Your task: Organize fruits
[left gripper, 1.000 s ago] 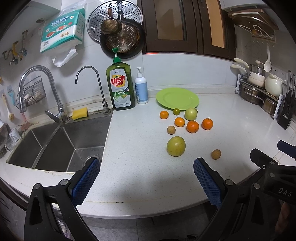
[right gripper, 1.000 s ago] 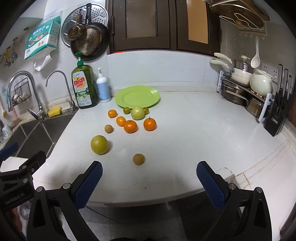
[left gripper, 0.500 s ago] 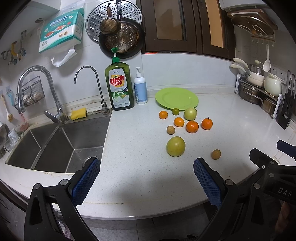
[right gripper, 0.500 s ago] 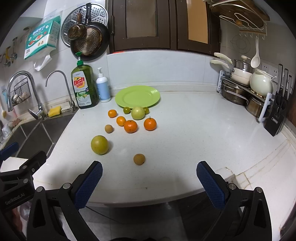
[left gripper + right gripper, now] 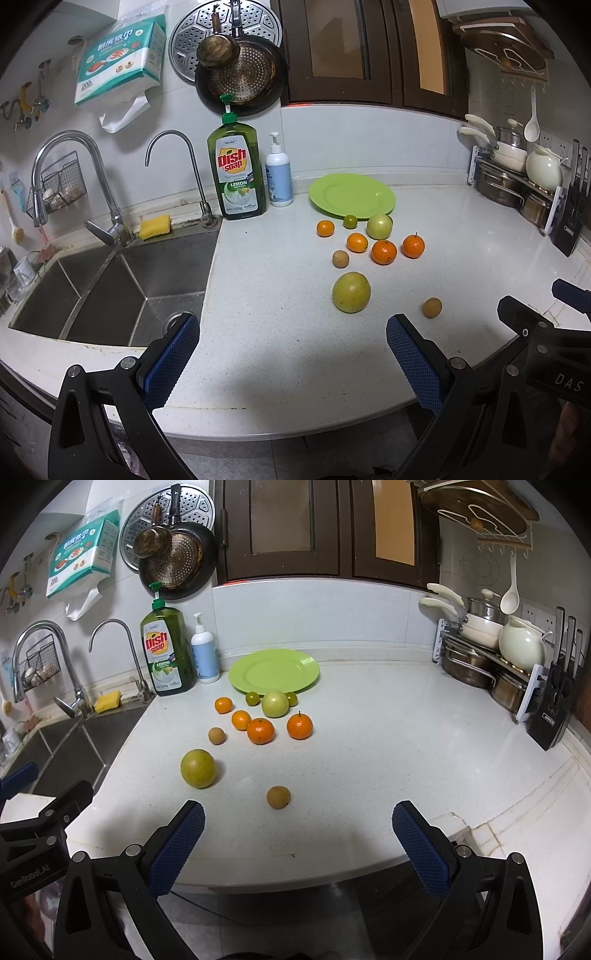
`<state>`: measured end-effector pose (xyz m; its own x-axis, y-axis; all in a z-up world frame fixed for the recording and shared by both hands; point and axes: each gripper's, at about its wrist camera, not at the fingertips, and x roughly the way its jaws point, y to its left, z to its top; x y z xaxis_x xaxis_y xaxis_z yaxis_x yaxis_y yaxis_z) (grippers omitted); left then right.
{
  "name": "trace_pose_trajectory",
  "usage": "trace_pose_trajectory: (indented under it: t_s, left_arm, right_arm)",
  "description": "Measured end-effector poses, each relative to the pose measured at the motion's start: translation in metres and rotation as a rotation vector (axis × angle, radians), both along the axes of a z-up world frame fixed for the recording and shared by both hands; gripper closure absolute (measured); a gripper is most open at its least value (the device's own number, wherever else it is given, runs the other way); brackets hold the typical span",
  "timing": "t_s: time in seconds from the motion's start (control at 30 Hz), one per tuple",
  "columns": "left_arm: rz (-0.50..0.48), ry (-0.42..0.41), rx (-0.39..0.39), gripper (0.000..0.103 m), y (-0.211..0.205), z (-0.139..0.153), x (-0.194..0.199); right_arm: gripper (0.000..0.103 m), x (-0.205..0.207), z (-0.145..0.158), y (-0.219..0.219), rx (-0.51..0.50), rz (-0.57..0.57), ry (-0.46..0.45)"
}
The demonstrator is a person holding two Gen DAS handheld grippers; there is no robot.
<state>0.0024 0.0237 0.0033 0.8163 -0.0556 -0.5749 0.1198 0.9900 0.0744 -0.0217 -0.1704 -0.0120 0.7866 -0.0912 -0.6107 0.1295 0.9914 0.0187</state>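
A green plate (image 5: 351, 199) (image 5: 274, 671) lies empty at the back of the white counter. Loose fruit sits in front of it: several oranges (image 5: 383, 252) (image 5: 260, 730), a pale green apple (image 5: 379, 226) (image 5: 275, 703), small green limes (image 5: 252, 698), a large yellow-green fruit (image 5: 351, 292) (image 5: 198, 768) and two small brown fruits (image 5: 432, 307) (image 5: 279, 797). My left gripper (image 5: 291, 339) is open and empty at the counter's front edge. My right gripper (image 5: 297, 825) is open and empty, just short of the near brown fruit.
A steel sink (image 5: 110, 288) with taps lies left. A dish soap bottle (image 5: 238, 173) and a white pump bottle (image 5: 279, 177) stand left of the plate. A pot rack (image 5: 484, 657) and a knife block (image 5: 557, 701) stand at the right.
Both views have barely shifted. No fruit has moved and both grippers stay open.
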Motion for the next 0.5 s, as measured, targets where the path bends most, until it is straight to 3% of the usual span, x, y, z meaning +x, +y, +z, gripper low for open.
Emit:
trace_pose_trajectory:
  t_s: [0.5]
  left_arm:
    - [-0.047, 0.039, 0.026, 0.0, 0.005, -0.015, 0.023]
  right_arm:
    - [0.001, 0.017, -0.009, 0.009, 0.008, -0.017, 0.04]
